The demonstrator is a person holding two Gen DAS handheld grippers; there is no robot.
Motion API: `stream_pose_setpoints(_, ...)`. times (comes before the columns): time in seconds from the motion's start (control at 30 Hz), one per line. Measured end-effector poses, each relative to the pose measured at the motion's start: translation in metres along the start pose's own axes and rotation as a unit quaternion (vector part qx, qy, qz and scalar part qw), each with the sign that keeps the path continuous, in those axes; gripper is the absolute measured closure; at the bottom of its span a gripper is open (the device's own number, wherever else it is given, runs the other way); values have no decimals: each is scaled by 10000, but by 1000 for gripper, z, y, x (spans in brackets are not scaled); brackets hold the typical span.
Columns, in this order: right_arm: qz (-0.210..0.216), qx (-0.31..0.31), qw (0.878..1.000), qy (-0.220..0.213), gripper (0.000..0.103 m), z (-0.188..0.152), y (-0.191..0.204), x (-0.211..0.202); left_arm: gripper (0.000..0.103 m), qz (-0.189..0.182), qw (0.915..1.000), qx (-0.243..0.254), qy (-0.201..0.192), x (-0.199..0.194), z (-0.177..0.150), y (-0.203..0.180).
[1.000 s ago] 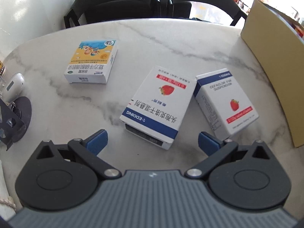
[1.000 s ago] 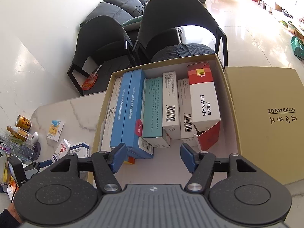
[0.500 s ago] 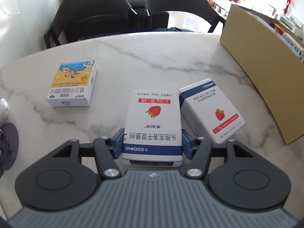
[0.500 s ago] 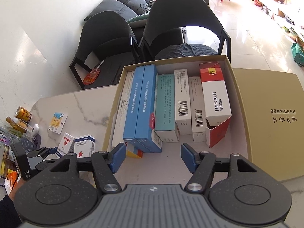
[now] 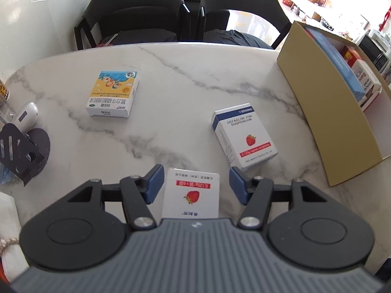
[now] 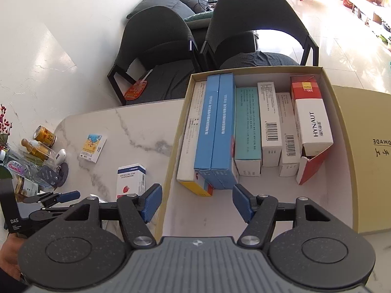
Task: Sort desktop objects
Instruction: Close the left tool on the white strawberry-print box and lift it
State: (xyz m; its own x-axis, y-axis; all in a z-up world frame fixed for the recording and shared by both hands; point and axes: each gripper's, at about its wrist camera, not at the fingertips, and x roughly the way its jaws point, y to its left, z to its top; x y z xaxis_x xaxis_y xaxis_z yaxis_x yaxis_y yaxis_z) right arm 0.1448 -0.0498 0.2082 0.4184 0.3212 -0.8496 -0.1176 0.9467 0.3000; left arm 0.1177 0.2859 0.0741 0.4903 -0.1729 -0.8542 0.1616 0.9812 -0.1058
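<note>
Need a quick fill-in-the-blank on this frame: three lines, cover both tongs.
1. The carton between the open left tongs shows a red ___.
2. The right tongs hover over the tan box, jaws ___.
3. The red-topped pack in that box reads ___.

Missing words: strawberry; open; HYNAUT

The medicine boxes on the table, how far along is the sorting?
Done: several cartons stand packed in the tan storage box. In hand: nothing gripped; the left gripper is open around a strawberry box. The right gripper hovers open. Left: that box, the Cefaclor box and the cartoon box.
</note>
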Motion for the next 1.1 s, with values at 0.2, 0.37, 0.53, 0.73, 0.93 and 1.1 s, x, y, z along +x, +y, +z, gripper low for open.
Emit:
stream_pose_setpoints(0.2, 78, -217, 9997, 46, 35, -7, 14, 0, 12, 89, 9999, -82, -55, -8, -28, -4)
stream_pose_setpoints(0.37, 59, -150, 9998, 82, 35, -11, 11, -1, 10, 153, 9994, -274, 155, 4, -66, -7)
stream_pose_setpoints(0.53, 98, -146, 9998, 133, 35, -14, 15, 1, 18, 412, 9989, -203, 40, 23, -74, -7)
stream_pose_setpoints(0.73, 149, -289, 9994, 135, 35, -17, 24, 0, 46, 376, 9988, -309, -51, 4, -64, -3)
stream_pose_setpoints(0.93, 174, -166, 9997, 104, 35, -16, 19, -2, 46, 293, 9993, -172, -134, -22, -35, -6)
stream_pose_setpoints(1.1, 215, -207, 9994, 157, 35, -18, 23, 1, 45, 288, 9995, 147, -55, -15, -24, -13)
